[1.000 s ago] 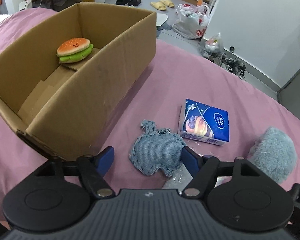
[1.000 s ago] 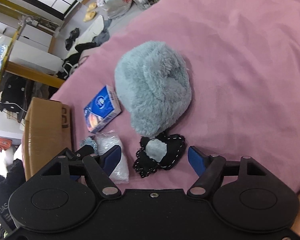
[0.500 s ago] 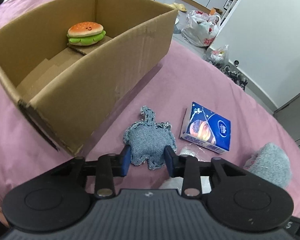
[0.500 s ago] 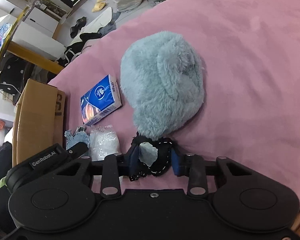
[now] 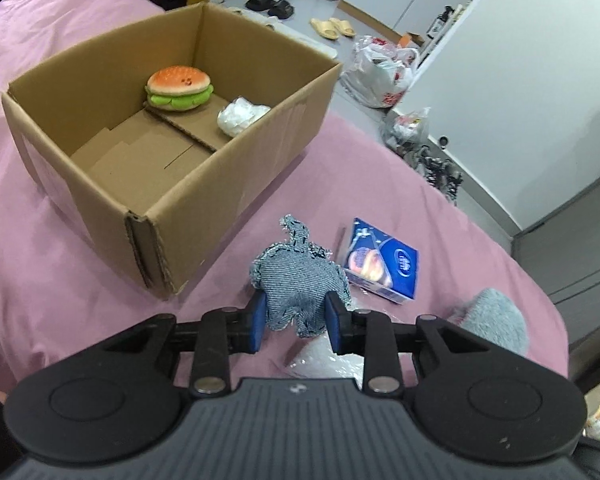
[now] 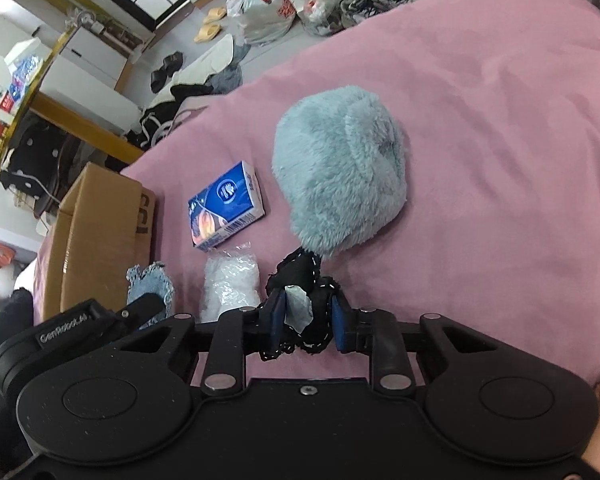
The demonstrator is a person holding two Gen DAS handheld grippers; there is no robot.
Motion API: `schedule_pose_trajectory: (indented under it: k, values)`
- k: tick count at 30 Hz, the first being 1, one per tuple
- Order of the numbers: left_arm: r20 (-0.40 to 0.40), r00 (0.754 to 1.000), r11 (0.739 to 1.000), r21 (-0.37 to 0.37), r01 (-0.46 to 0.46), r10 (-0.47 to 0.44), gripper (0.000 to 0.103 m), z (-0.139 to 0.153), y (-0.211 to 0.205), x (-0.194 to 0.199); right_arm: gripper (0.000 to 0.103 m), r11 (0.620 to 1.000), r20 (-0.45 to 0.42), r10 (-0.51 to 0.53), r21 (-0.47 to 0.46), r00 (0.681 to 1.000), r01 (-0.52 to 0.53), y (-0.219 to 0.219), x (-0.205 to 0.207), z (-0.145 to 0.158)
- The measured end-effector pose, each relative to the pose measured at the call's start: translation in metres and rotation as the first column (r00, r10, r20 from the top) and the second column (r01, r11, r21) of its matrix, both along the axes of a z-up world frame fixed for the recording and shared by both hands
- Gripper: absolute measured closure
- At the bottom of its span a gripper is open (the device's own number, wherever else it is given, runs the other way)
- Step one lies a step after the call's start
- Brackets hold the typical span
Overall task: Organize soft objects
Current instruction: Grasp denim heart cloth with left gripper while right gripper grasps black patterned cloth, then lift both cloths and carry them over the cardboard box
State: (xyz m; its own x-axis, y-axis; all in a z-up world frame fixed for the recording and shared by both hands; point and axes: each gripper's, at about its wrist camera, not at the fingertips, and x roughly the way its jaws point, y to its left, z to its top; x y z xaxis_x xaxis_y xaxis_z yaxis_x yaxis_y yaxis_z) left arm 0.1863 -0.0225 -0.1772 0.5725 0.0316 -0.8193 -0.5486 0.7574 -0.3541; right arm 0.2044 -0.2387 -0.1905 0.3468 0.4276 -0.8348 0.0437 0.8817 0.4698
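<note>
Sitting open-topped on the pink bedspread (image 5: 60, 280), the cardboard box (image 5: 236, 184) holds a plush burger (image 5: 179, 88) toward its far end and a white crinkled bag (image 5: 242, 115) just beside it against the right wall; the near half of the floor is bare cardboard.

Left claw (image 5: 295, 318): closed on a denim apple-shaped pouch (image 5: 298, 280), blue pads pressing both lower sides, stem end pointing away. The pouch sits near the box's front corner, raised or resting I cannot tell. The claw points forward along the bed, the box ahead and to its left.

Right claw (image 6: 306, 320): closed on a black stitched pouch (image 6: 302, 280) bearing a pale patch, pads squeezing it from both sides. Its far end touches a fluffy grey-blue plush (image 6: 340, 172) lying on the bed.

Between the two claws lie a blue tissue pack (image 6: 224, 204) and a clear bag of white filling (image 6: 230, 280), close together, both on the bedspread.
</note>
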Motion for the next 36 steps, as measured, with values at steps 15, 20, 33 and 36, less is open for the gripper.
schedule_pose_trajectory:
  k: [15,20,33,36]
  values:
    - [0.053,0.987,0.987,0.053,0.149,-0.152,0.073,0.048,-0.007,-0.009,0.079,0.998,0.097,-0.053,-0.023,0.994,0.056,0.014,-0.016,0.047]
    - [0.069,0.970,0.970,0.088,0.226,-0.233,0.073,0.063,-0.008,-0.009,0.079,0.998,0.152,-0.052,-0.036,0.987,0.058,0.021,-0.020,0.070]
    - [0.141,0.930,0.937,0.135,0.322,-0.340,0.073,0.104,0.011,-0.016,0.079,0.991,0.222,0.050,-0.132,0.974,-0.021,0.059,-0.023,0.122]
    - [0.152,0.924,0.931,0.156,0.329,-0.352,0.073,0.113,0.021,-0.019,0.079,0.986,0.232,0.085,-0.161,0.969,-0.048,0.073,-0.020,0.133]
